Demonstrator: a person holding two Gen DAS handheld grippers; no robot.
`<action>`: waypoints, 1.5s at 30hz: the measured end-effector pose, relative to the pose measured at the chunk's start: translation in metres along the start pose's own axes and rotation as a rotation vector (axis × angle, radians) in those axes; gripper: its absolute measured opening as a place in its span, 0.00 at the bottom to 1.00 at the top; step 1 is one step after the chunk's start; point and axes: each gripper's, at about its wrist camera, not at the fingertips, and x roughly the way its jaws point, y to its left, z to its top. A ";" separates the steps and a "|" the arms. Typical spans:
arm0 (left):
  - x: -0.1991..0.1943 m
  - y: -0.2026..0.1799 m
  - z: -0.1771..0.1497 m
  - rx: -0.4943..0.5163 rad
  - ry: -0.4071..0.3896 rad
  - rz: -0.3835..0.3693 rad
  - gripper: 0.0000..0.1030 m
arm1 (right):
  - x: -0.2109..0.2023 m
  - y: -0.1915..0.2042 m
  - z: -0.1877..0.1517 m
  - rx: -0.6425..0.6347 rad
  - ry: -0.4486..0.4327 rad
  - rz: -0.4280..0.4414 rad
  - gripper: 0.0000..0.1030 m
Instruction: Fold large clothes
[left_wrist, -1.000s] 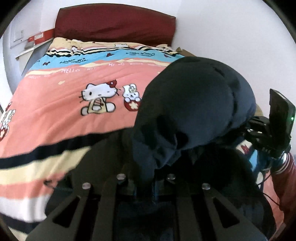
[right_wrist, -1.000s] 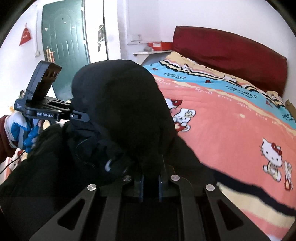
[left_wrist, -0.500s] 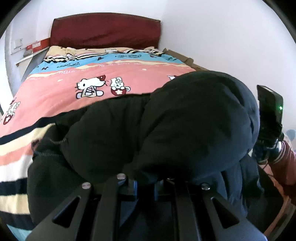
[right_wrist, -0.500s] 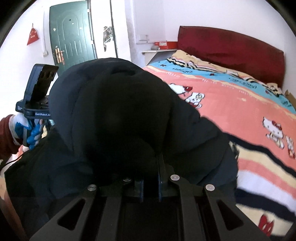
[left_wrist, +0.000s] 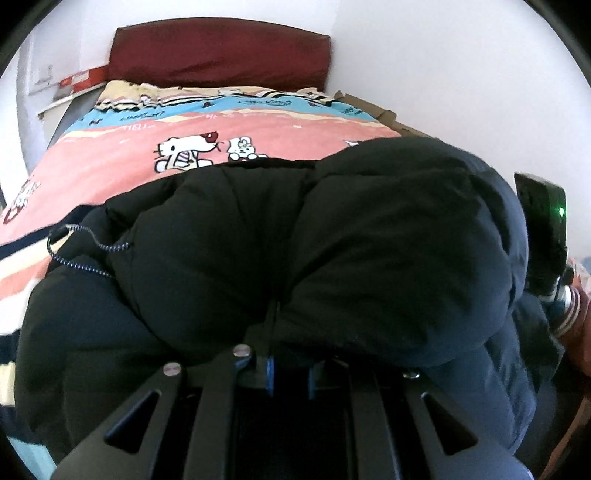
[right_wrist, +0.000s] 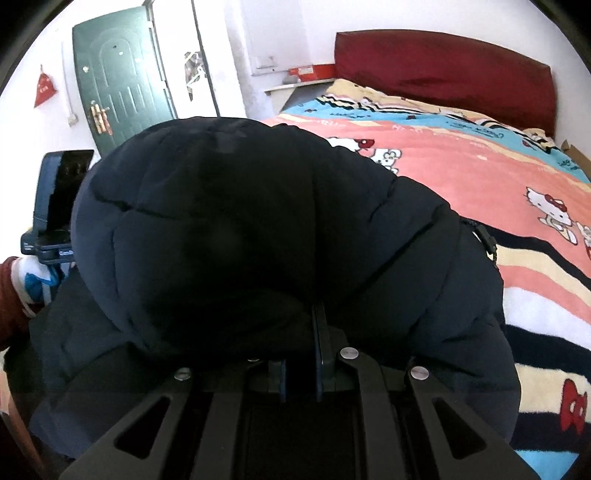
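Left gripper (left_wrist: 290, 360) points forward and slightly down, jaws drawn close together, fingertips buried in dark padded fabric – a fold pinched between them. Right gripper (right_wrist: 301, 354) same pose, fingers near-parallel, narrow gap, also clamped on fabric. Each shows in the other's view: right gripper body with green light at far right edge, gloved hand (left_wrist: 561, 314) and red sleeve below; left hand (right_wrist: 31, 280) gloved white-blue at far left.
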 end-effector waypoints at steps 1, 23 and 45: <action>0.000 0.001 0.000 -0.020 0.000 -0.002 0.10 | 0.001 -0.002 0.002 0.011 0.004 -0.003 0.11; -0.017 -0.009 0.001 -0.049 0.002 0.062 0.11 | -0.101 0.011 0.040 0.121 -0.161 -0.087 0.59; -0.112 0.003 0.013 -0.217 -0.112 -0.029 0.48 | 0.004 0.043 0.027 0.149 0.067 0.033 0.69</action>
